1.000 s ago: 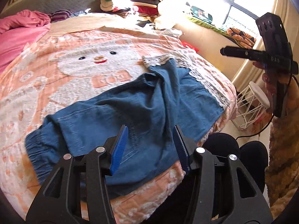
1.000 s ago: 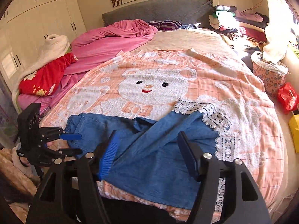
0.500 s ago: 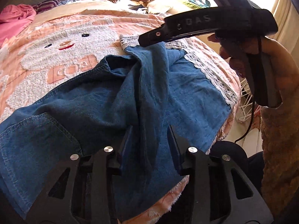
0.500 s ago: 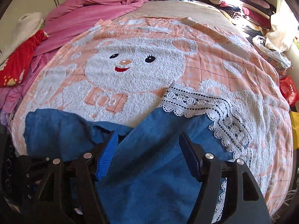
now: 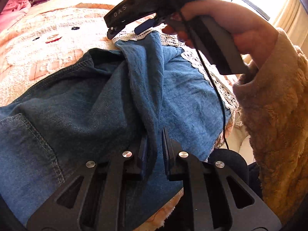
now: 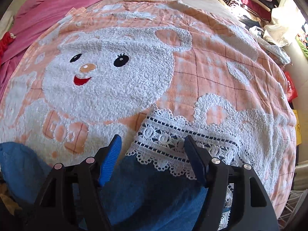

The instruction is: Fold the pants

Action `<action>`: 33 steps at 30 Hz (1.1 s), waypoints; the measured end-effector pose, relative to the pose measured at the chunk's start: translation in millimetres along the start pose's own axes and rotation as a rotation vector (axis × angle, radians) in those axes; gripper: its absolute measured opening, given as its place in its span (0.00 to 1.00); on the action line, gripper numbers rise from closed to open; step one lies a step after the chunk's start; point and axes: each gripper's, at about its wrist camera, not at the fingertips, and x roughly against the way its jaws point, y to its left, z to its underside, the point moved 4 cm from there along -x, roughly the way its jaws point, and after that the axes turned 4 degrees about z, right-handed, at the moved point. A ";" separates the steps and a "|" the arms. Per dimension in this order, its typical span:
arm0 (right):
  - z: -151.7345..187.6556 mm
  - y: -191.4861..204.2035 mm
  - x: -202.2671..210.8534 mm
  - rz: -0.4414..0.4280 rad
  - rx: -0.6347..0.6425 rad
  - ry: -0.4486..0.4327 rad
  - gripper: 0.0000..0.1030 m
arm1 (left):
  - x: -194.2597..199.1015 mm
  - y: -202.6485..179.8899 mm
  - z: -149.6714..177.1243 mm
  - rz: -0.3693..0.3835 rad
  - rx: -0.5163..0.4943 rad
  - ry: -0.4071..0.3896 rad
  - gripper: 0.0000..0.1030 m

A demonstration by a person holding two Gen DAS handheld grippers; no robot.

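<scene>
Blue denim pants (image 5: 80,104) with a white lace hem (image 6: 173,144) lie crumpled on the bear-print blanket (image 6: 107,80). My left gripper (image 5: 155,150) is shut on a raised fold of the denim near the bed's front edge. My right gripper (image 6: 154,159) is open, its blue pads straddling the lace hem of one leg, low over the fabric. The right gripper also shows in the left wrist view (image 5: 130,28), held by a hand at the far end of the same fold.
A pink duvet (image 6: 57,5) lies at the bed's far left. Piles of clothes (image 6: 259,9) sit at the far right. A red bag (image 6: 291,88) and a white wire rack (image 6: 294,202) stand beside the bed on the right.
My left gripper closed on the denim fold. My right gripper moved forward and down to the lace hem, still open.
</scene>
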 end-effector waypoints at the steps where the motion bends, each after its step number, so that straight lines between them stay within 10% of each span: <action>1: -1.7 -0.2 -6.2 0.011 -0.001 0.013 0.64 | 0.1 0.0 0.1 0.000 -0.001 0.000 0.09; 4: -5.3 -2.0 -23.6 0.042 -0.003 0.039 0.58 | -0.5 0.0 -0.2 0.000 -0.003 0.001 0.09; 9: -8.3 -4.3 -17.3 0.049 0.030 0.002 0.10 | 0.1 5.3 -4.9 -0.001 0.008 -0.007 0.09; 17: 34.0 -47.2 53.0 -0.151 -0.166 -0.121 0.06 | 1.6 7.9 -6.4 -0.018 -0.001 -0.027 0.09; 25: 133.1 -104.9 136.7 -0.176 -0.382 -0.263 0.06 | 20.8 5.2 -7.2 -0.040 -0.056 -0.056 0.01; 33: 232.7 -119.3 129.3 -0.244 -0.574 -0.259 0.06 | 23.2 -10.4 4.0 -0.058 -0.157 -0.027 0.01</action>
